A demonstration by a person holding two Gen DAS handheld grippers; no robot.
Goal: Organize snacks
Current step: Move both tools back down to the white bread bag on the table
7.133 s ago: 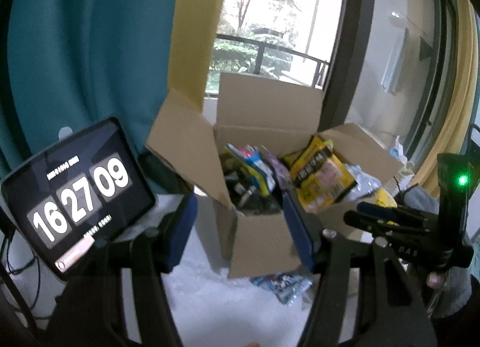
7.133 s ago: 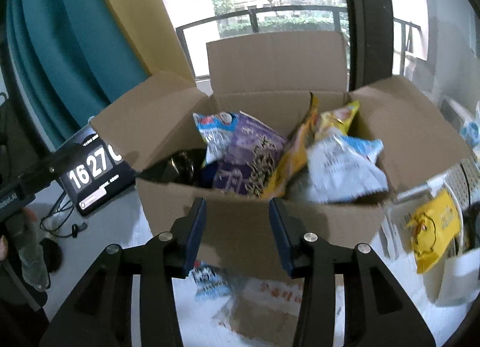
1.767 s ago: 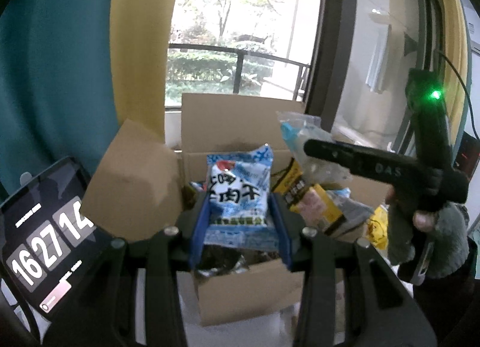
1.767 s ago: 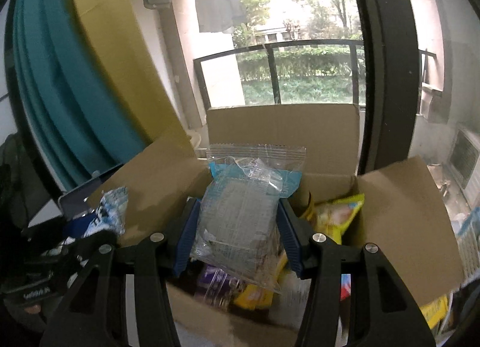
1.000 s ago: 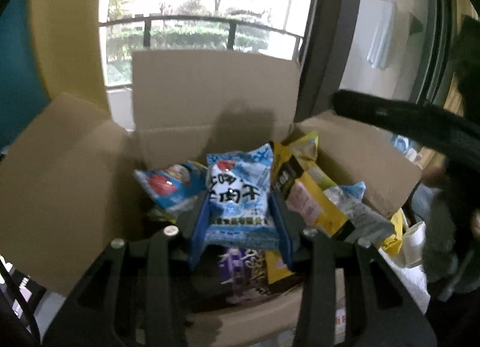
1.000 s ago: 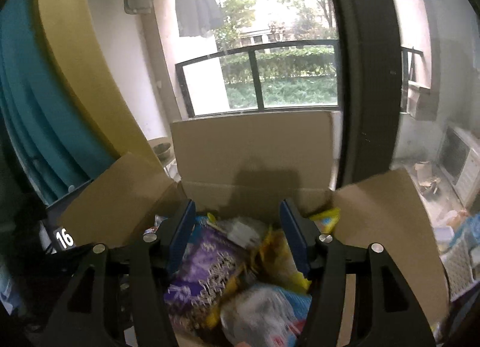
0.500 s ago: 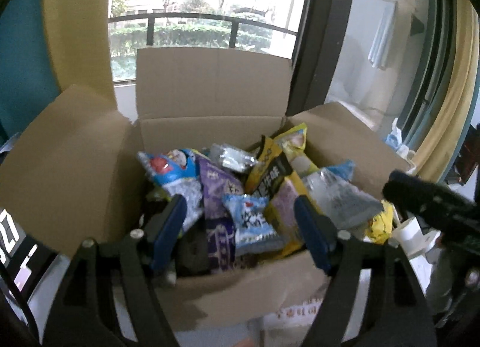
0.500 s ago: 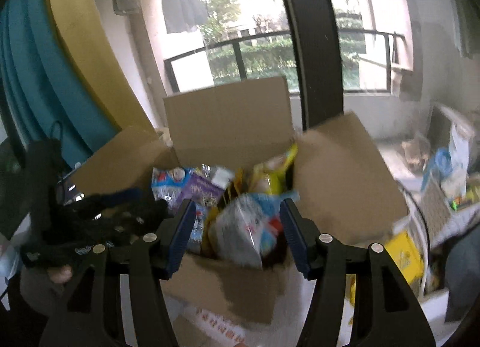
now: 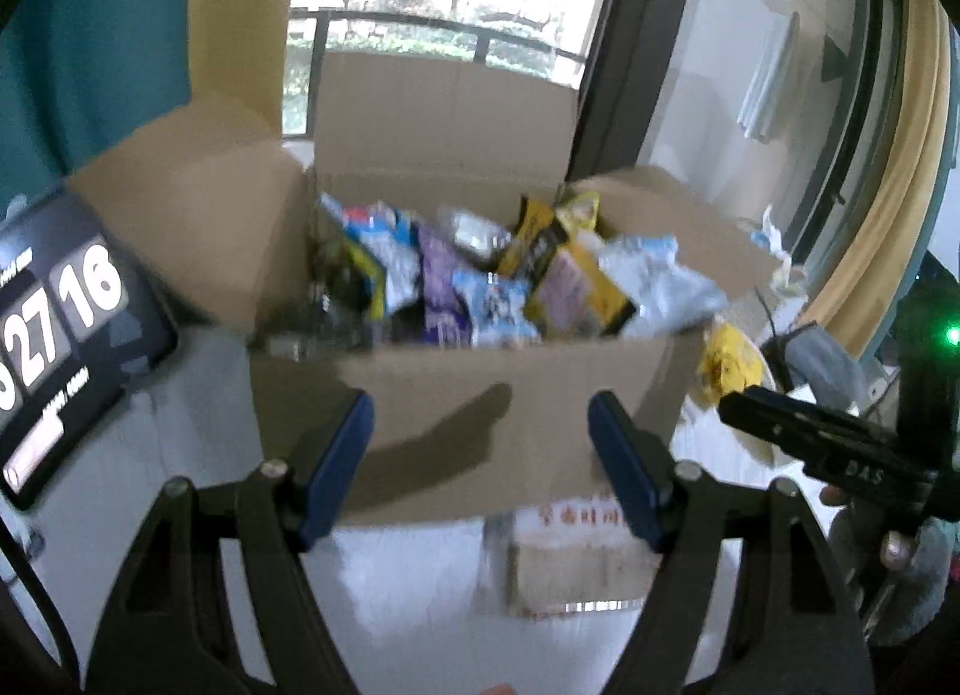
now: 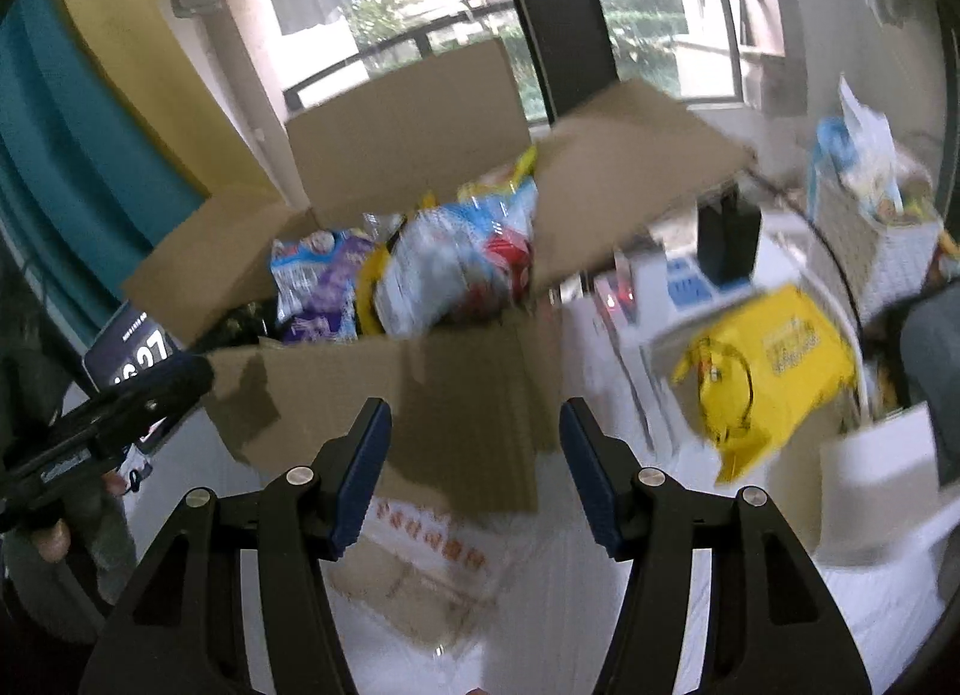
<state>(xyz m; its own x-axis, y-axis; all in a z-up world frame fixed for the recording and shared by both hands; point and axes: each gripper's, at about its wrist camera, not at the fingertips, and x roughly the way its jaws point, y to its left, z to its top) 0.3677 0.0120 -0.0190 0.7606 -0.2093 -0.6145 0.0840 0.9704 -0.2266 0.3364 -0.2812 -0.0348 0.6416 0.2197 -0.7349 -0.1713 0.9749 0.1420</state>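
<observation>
While both the left tool (image 9: 480,449) and the right tool (image 10: 474,458) are held apart and empty before the cardboard box (image 9: 474,395) heaped with snack packets (image 9: 498,299), a fresh packet must seemingly be sought next.

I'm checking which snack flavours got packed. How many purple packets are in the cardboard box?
1 visible: a purple packet standing left of centre in the cardboard box, between blue-white bags. Others may be buried underneath.
</observation>
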